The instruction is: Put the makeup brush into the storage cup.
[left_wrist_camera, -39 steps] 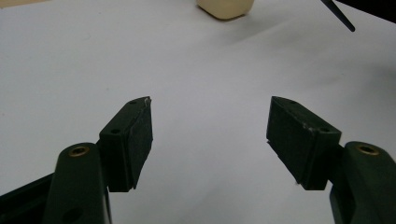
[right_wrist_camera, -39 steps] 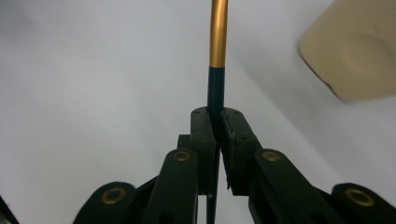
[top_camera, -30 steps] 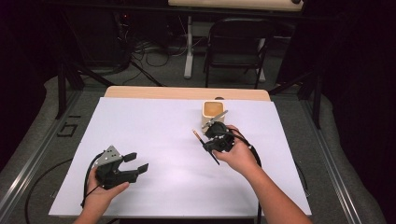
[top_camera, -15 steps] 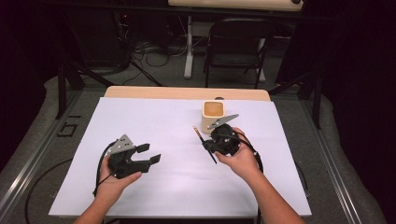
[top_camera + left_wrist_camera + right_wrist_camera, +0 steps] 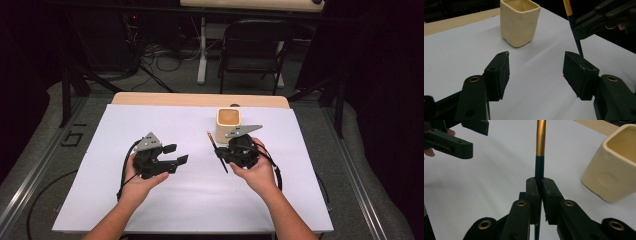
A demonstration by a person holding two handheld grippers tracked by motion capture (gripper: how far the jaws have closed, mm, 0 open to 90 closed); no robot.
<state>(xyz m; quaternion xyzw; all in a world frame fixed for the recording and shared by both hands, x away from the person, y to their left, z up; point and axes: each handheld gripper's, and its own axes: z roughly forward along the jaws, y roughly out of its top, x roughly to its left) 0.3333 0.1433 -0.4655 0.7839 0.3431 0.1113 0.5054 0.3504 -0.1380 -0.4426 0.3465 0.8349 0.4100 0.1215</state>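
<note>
A black pencil with a gold upper part (image 5: 214,145) (image 5: 540,140) is clamped in my right gripper (image 5: 220,153) (image 5: 540,185), which is shut on its dark shaft just above the table. The pencil slants up toward a cream square cup (image 5: 229,125) (image 5: 616,162) (image 5: 520,22) standing right behind that hand. To the left, my left gripper (image 5: 178,153) (image 5: 536,67) is open, pointing at the pencil (image 5: 574,27) and the right gripper (image 5: 599,20). Its jaws have just been closing a little, with nothing between them. The left gripper's jaws (image 5: 456,137) appear at the upper left of the right gripper view.
A white sheet (image 5: 150,200) covers the table, with a wooden strip (image 5: 200,99) bare along the far edge. Beyond it stand a black chair (image 5: 255,45) and cables on the floor. A metal rail (image 5: 30,185) runs along the table's left side.
My left gripper has risen and moved right toward the right gripper and the pencil. The right gripper has kept its place and its grip.
</note>
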